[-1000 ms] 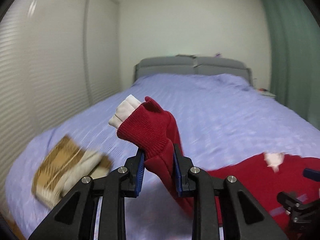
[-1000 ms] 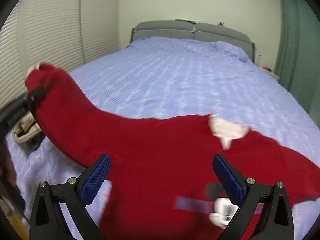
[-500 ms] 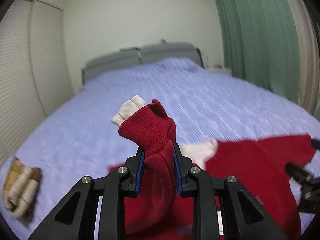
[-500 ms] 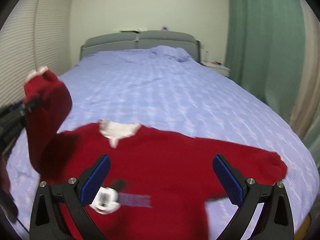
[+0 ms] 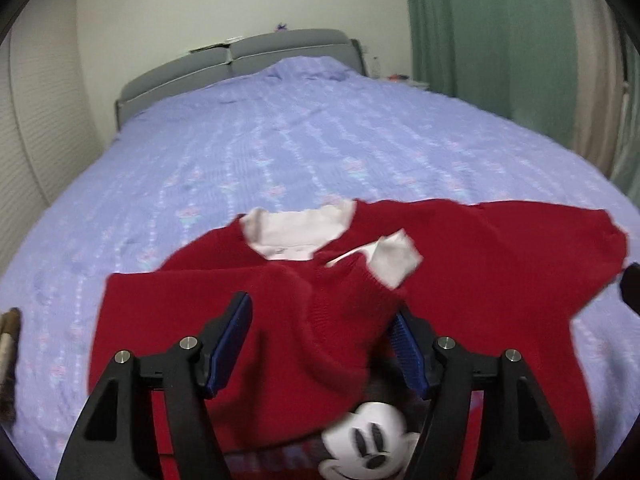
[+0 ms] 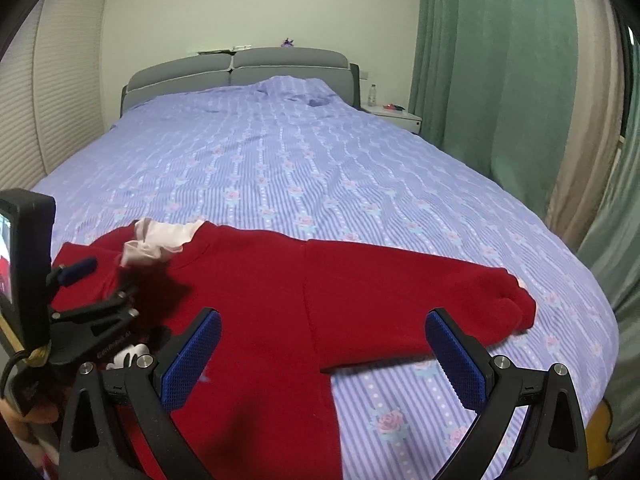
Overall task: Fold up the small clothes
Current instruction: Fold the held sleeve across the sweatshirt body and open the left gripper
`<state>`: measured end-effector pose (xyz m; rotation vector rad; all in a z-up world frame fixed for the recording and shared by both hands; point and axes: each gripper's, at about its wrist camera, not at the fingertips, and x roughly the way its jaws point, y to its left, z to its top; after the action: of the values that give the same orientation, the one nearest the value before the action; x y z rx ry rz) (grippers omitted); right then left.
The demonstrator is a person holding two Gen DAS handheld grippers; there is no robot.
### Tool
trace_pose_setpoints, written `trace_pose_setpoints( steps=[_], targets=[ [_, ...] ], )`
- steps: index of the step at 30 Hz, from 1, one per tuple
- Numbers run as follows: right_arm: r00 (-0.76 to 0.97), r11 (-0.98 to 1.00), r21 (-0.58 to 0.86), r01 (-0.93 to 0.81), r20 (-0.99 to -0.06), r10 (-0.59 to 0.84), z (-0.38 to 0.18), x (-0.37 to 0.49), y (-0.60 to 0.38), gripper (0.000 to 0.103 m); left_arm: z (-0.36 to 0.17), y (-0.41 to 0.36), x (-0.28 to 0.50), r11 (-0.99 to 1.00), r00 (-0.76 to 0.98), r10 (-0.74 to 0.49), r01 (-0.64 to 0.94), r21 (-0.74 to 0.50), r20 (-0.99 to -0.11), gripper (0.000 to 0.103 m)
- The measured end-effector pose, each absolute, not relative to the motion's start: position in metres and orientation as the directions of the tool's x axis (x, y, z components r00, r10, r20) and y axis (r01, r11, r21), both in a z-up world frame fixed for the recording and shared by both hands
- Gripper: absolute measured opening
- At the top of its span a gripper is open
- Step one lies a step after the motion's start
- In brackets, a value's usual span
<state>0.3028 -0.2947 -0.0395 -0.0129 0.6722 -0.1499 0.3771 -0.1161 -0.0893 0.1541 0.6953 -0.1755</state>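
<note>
A small red sweater [image 5: 500, 264] with a white collar [image 5: 296, 232] and a cartoon mouse print [image 5: 368, 440] lies flat on the bed. Its left sleeve [image 5: 320, 320] is folded in across the chest, its white cuff [image 5: 394, 258] near the collar. My left gripper [image 5: 324, 344] is open, its pads on either side of that sleeve. In the right wrist view the sweater [image 6: 280, 320] shows with its right sleeve [image 6: 420, 300] stretched out to the right. My right gripper [image 6: 324, 360] is open and empty above the sweater's body. The left gripper [image 6: 76, 280] shows at that view's left edge.
The bed has a purple striped floral cover [image 6: 320, 160] and a grey headboard [image 6: 240, 68]. Green curtains [image 6: 500, 80] hang at the right, with a white nightstand [image 6: 394, 114] beside them. A folded tan garment [image 5: 8, 360] lies at the bed's left edge.
My left gripper carried the left sleeve right across the sweater's chest, lowered it, and opened, letting go. My right gripper stayed open and swung rightwards.
</note>
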Motion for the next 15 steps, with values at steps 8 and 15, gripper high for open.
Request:
trace_pose_setpoints(
  steps=[8,15],
  targets=[
    [0.764,0.987,-0.035,0.158,-0.629,-0.145,-0.04,0.288,-0.308,0.102,-0.06,-0.112,0.357,0.946,0.718,-0.304,0.306,-0.108,-0.626,0.083],
    [0.77,0.986,-0.002,0.169,-0.625,-0.134,-0.038,0.275,-0.322,0.102,-0.035,-0.117,0.331,0.982,0.748,-0.161,0.189,-0.027,-0.644,0.083]
  ],
)
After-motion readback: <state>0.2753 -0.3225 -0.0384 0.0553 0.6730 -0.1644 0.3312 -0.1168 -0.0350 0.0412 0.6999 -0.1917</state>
